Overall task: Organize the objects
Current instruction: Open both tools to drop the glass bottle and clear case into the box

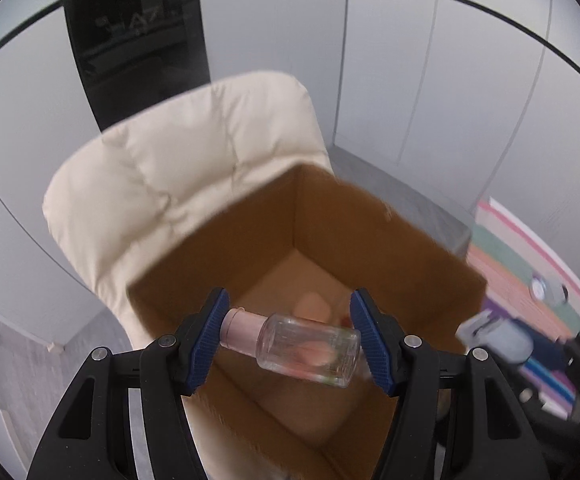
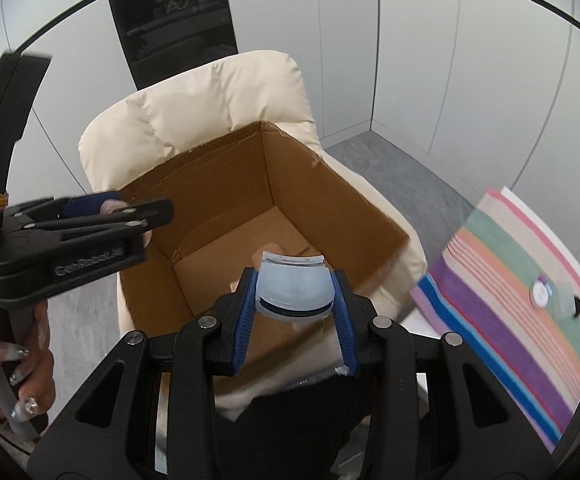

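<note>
Both tilted down over cardboard box [image 1: 369,216]: left gripper [image 1: 290,338] clamps bottle [image 1: 297,344]; right gripper [image 2: 294,296] clamps container [image 2: 291,290].

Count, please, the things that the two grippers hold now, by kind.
Clear glass bottle with pink cap, in left gripper: 1
Pale blue-grey plastic piece, in right gripper: 1
Total: 2
</note>
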Demonstrator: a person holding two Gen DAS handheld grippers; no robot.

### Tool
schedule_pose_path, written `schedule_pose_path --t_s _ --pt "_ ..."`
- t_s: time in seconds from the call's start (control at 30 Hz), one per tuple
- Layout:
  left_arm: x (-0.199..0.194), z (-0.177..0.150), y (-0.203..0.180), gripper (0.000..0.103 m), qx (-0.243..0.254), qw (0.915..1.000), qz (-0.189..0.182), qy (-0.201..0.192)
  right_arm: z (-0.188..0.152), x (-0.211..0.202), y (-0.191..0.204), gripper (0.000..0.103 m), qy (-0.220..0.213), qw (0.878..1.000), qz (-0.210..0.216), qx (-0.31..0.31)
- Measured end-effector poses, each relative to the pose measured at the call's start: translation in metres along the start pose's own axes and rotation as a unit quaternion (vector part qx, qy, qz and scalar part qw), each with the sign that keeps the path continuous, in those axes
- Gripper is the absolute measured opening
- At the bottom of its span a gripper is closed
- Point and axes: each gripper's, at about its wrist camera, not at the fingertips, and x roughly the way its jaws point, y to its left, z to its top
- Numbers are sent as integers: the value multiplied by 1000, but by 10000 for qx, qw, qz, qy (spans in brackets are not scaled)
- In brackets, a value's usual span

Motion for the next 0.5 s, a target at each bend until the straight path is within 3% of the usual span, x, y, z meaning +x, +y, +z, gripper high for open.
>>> schedule_pose_path --t_s 0.13,0.47,0.5 --pt "10 20 10 64 -65 9994 286 -197 21 22 5 38 -6 10000 54 -77" --pt "37 23 37 65 -399 9971 553 333 46 69 10 38 62 9997 227 -72" --pt "36 23 39 70 -442 9969 579 311 46 71 10 38 63 9997 213 -76"
